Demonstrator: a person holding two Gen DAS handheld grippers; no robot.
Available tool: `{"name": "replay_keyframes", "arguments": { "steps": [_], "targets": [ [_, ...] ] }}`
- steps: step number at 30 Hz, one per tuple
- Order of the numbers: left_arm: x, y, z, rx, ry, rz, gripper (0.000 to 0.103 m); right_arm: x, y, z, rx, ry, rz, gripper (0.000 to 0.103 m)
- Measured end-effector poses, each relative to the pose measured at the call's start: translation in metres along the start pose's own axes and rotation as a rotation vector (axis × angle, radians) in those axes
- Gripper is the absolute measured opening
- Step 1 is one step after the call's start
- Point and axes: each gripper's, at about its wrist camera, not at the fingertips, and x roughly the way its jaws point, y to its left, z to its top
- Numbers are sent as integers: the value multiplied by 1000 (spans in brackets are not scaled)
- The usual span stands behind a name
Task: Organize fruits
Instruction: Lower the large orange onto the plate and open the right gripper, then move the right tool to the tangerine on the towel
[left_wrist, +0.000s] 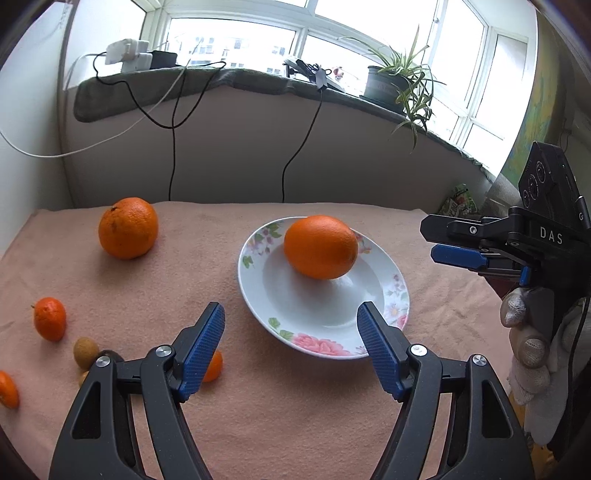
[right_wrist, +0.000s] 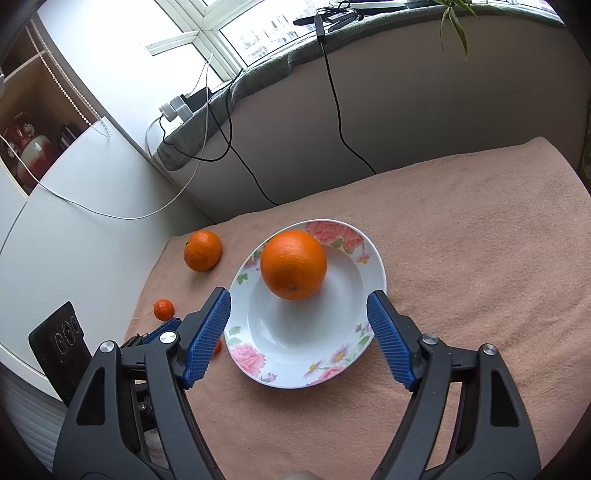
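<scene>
A peach-coloured cloth (left_wrist: 295, 424) covers the table below a window sill with a potted plant (left_wrist: 399, 85). A floral plate (right_wrist: 258, 354) holds one large orange (right_wrist: 293, 269), resting toward its far rim. A second orange (left_wrist: 128, 227) lies on the cloth well to the left, with a mandarin (left_wrist: 50, 318) and smaller, partly hidden fruits, possibly longans (left_wrist: 85, 352), nearer. Left gripper (left_wrist: 291, 341) and right gripper (right_wrist: 298, 336) both stand released, nothing between their blue pads (right_wrist: 207, 339), over the plate's near rim.
</scene>
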Motion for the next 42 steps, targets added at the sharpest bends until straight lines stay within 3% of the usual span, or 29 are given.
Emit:
{"name": "replay_keyframes", "arguments": {
  "steps": [15,42],
  "targets": [
    [-26,37,-8,-75,-36,70,74,10,22,-2,-105,-25,-29,79],
    [-23,120,8,-214,-46,153,74,90,103,30,-298,94,-54,79]
  ]
}}
